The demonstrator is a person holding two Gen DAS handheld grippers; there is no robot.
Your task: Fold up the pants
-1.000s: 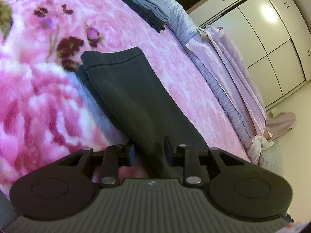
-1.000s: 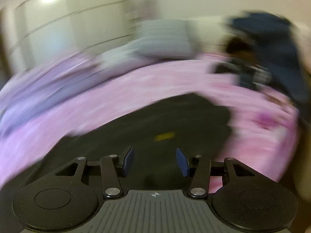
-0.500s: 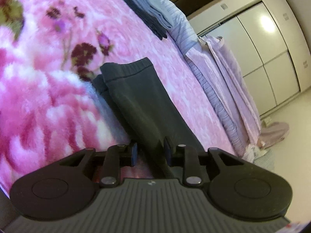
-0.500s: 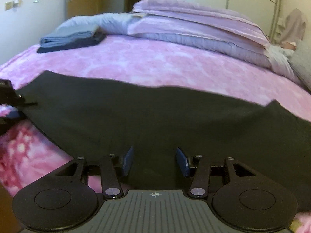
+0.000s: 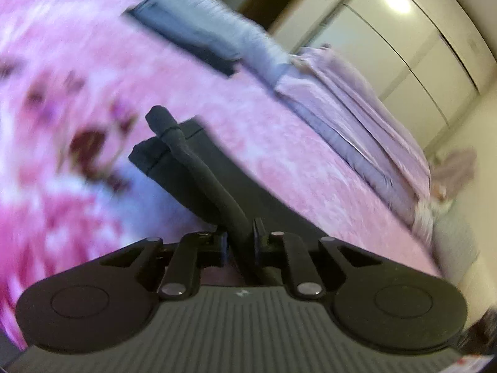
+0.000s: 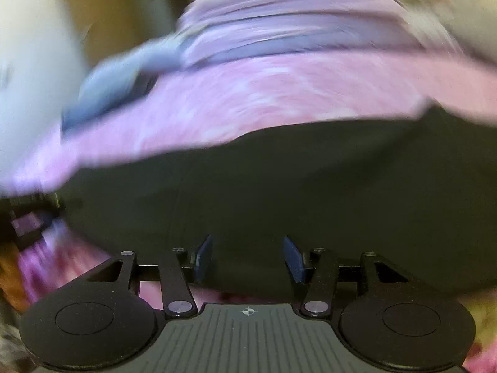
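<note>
"What did your left camera catch that the right one missed?"

"The leg end of the pants [image 5: 174,158], lying on the pink blanket [image 5: 279,155]. My left claw [image 5: 239,244] was closing on a bunched ridge of that dark cloth; the fabric ran up between the pads, which already pressed it. The hem corner stood up off the blanket, curled. That view also showed the wardrobe [image 5: 413,46] doors, the floor on the right, and a pale heap [image 5: 456,168] down there."

"And the right?"

"It showed the broad part of the pants [image 6: 279,192], a wide dark sheet spread straight ahead and under my right claw [image 6: 247,259]. That claw stood apart, pads well separated, gripping nothing; the cloth lay past and below them, and I couldn't tell if they touched it. At the far left I saw a dark blurred thing at the cloth's end, likely my other claw, but too smeared to be sure."

"Edges? Room?"

"The pants' far edge made a curved line against the blanket. Beyond it lay open pink blanket up to the folded blue clothes [image 6: 115,90] on the left and the lilac bedding [image 6: 295,28] behind. On the left view the bedding [image 5: 357,115] ran along the bed's far side, well apart from the pants. Both views were smeared by motion."
</note>
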